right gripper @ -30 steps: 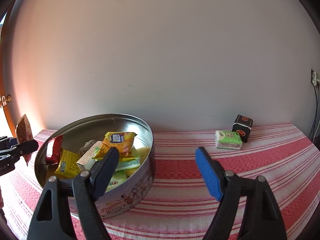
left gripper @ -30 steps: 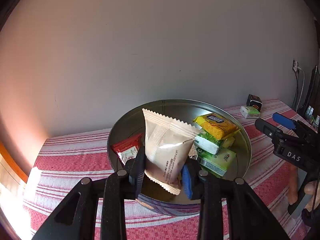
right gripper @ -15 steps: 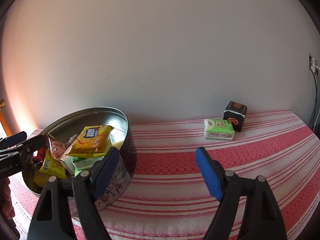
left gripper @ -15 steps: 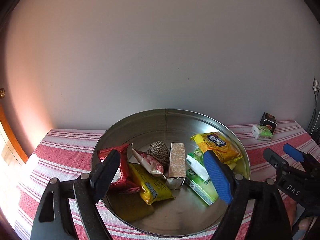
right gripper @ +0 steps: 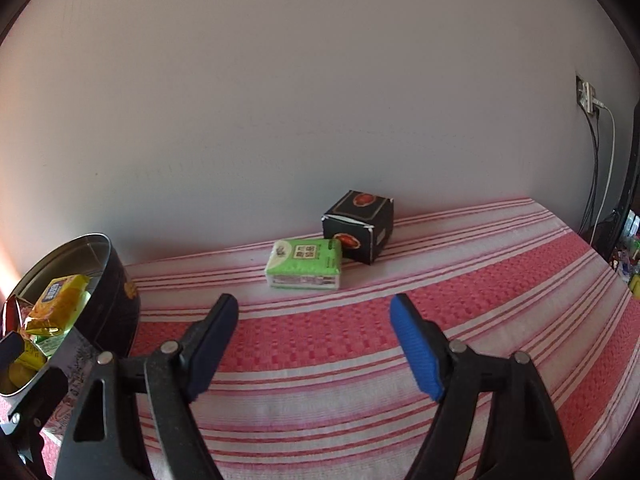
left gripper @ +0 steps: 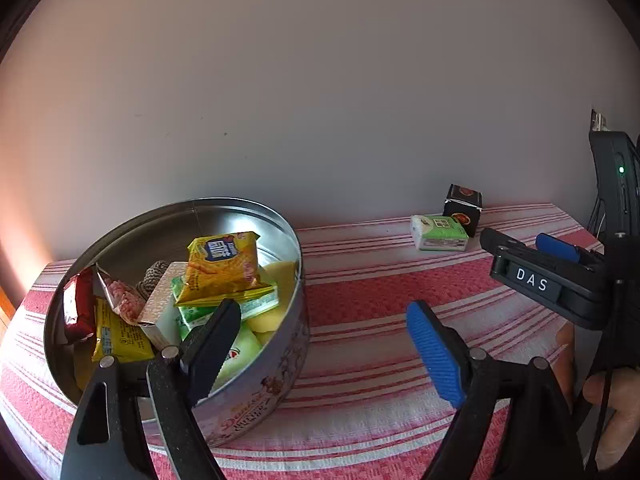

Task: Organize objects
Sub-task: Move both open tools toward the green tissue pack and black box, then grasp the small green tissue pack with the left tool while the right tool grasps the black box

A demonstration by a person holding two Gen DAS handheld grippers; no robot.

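Risk: right gripper, jaws spread and empty, faces the green tissue pack, which touches the black box; a wide closure could catch both. Left gripper, also spread and empty, sits beside the tin, probably clear.

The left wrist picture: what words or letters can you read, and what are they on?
"DAS": white letters on a black label on the right gripper.
Yellow snack packet in the round tin: blue logo, characters too blurred to read.
Green packet and black box: print too small.
Tin's side: upside-down lettering, unreadable.
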